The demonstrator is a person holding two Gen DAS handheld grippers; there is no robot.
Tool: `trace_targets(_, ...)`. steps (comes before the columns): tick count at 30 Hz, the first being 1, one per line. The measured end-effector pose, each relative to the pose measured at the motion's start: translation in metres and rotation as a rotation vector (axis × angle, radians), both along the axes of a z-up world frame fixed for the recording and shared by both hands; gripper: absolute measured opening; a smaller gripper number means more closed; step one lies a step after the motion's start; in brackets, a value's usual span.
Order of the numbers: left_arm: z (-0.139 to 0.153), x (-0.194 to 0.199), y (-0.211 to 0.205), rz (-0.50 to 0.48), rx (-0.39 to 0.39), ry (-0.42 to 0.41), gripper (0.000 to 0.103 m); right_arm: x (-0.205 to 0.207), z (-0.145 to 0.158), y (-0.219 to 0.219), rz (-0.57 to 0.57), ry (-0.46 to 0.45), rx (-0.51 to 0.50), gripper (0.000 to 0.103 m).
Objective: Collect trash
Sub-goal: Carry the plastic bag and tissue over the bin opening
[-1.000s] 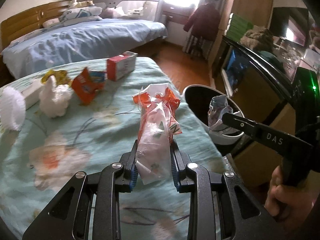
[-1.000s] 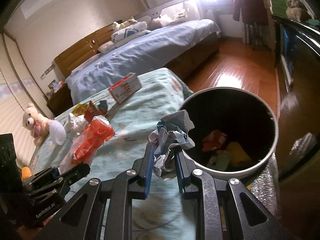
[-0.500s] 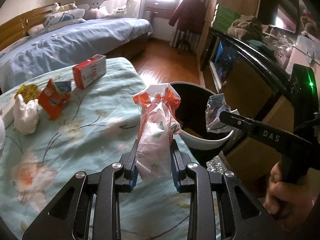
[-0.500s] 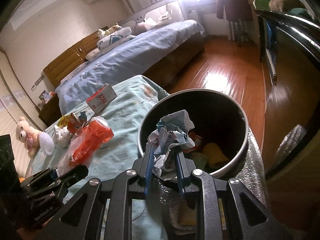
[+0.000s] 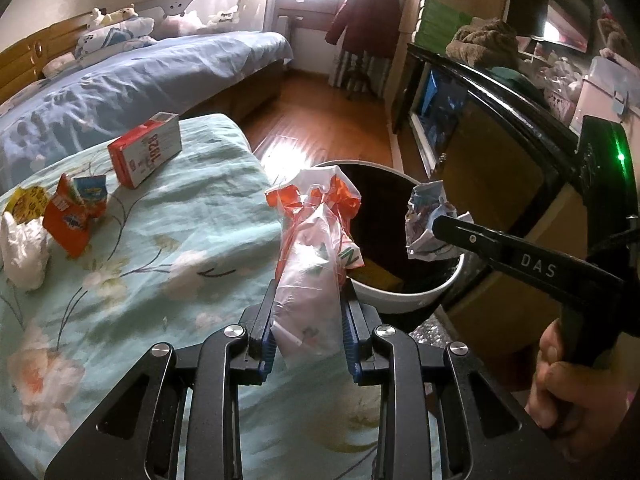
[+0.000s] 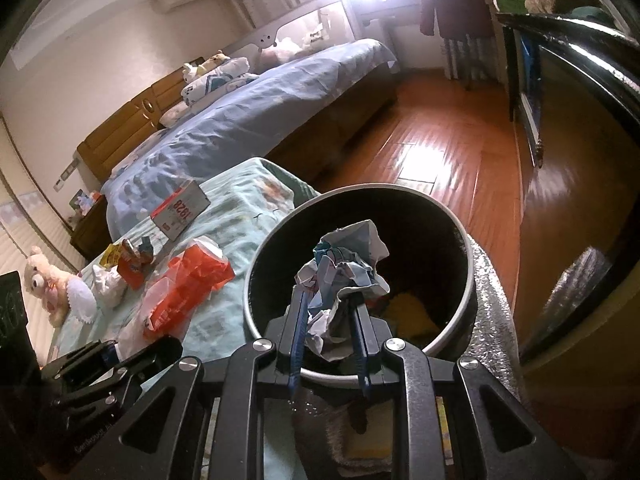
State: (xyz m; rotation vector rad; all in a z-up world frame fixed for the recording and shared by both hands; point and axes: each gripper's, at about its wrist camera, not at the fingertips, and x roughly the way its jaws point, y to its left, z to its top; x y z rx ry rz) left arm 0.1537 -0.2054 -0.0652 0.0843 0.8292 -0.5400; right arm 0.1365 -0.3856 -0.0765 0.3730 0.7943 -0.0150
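The right tongs (image 6: 329, 316) gripped a crumpled paper wad (image 6: 344, 268) over the round bin (image 6: 466, 248). The left tongs (image 6: 132, 356) clamped an orange-and-clear plastic bag (image 6: 188, 284) beside it.

The crumpled paper (image 6: 344, 280) hides part of the bin's (image 6: 468, 280) contents.

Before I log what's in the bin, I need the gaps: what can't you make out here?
- Bin contents: right wrist view, the crumpled paper and dark shadow hide most; only yellow and red scraps show.
- Bin's near side: left wrist view, covered by the plastic bag.
- Small wrappers on the bed: print too small to read.
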Motion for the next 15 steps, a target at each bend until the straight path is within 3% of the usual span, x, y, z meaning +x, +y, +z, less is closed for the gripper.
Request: trace_targets(15, 0.001, 0.013, -0.027, -0.043, 0.022, 0.004, 0.026, 0.018, -0.007, -0.019, -0.018, 0.028, 0.007, 0.022)
